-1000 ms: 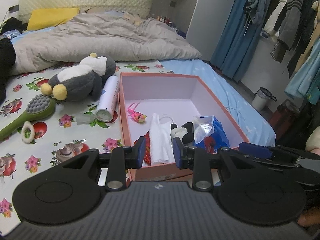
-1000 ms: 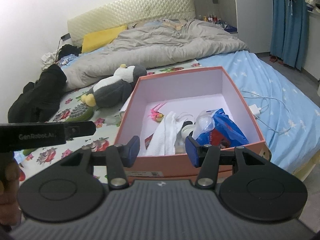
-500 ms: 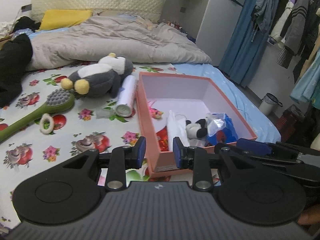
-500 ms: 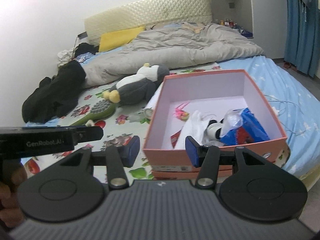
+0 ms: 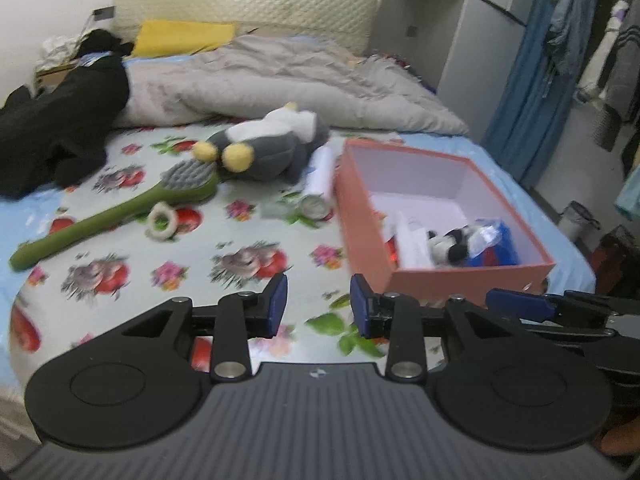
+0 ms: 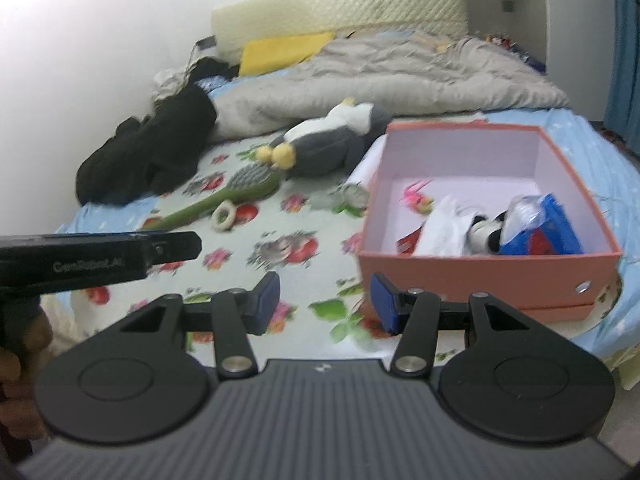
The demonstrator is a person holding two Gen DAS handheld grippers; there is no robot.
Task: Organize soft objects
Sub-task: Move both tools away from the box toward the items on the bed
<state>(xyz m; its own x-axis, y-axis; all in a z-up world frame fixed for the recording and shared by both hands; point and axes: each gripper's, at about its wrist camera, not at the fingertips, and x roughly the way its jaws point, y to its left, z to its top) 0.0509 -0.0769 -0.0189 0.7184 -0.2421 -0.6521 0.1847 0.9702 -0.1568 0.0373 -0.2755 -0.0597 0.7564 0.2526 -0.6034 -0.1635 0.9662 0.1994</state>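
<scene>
Left gripper [image 5: 316, 306] empty, jaws opening; right gripper [image 6: 324, 304] empty, jaws parted about halfway, both over the floral sheet [image 5: 132, 248].

Left wrist view, left to right: black clothes [image 5: 60, 120] upper left, green brush [image 5: 120, 208] lying diagonally mid-left, white ring [image 5: 162, 218] just beside its handle, grey penguin plush [image 5: 268, 148] at centre touching the brush head, white spray can [image 5: 318, 184] between plush and pink box [image 5: 472, 276]. Box sits right of centre, open, with a small panda plush [image 5: 450, 244], white cloth [image 5: 412, 244] and blue bag [image 5: 496, 244] in its near part. Right wrist view: a pink toy [image 6: 418, 198] also in the box; the person's hand [image 6: 20, 360] at lower left.
</scene>
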